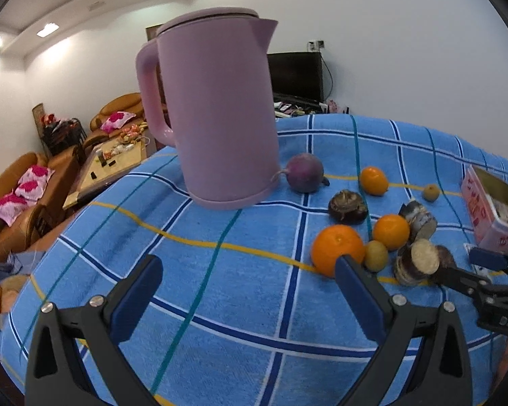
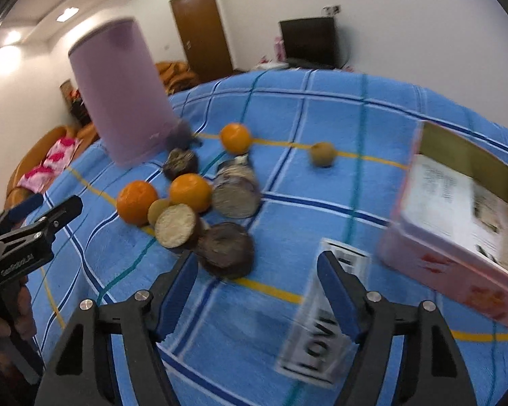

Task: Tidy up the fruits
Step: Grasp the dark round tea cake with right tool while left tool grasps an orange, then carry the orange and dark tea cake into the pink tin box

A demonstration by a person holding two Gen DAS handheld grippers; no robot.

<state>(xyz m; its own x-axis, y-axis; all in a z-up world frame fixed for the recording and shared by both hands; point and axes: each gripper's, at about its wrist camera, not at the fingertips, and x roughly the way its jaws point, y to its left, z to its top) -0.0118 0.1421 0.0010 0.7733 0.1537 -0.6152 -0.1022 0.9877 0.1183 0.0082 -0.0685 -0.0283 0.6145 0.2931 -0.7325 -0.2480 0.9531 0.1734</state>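
Fruits lie grouped on the blue checked cloth (image 1: 220,270). A big orange (image 1: 337,248) (image 2: 137,203) sits nearest my left gripper (image 1: 250,270), which is open and empty, its right finger just in front of the orange. Two smaller oranges (image 1: 391,231) (image 1: 373,180), two kiwis (image 1: 376,254) (image 1: 430,192), cut sugarcane pieces (image 1: 420,258) (image 2: 176,225), dark water chestnuts (image 1: 348,207) (image 2: 225,249) and a purple radish (image 1: 304,172) lie around. My right gripper (image 2: 257,267) is open and empty, just short of the nearest chestnut.
A pink kettle (image 1: 216,115) stands at the cloth's back left. An open pink tin box (image 2: 457,216) sits at the right. A clear card holder with black letters (image 2: 325,314) lies under my right finger. The right gripper shows in the left wrist view (image 1: 484,270).
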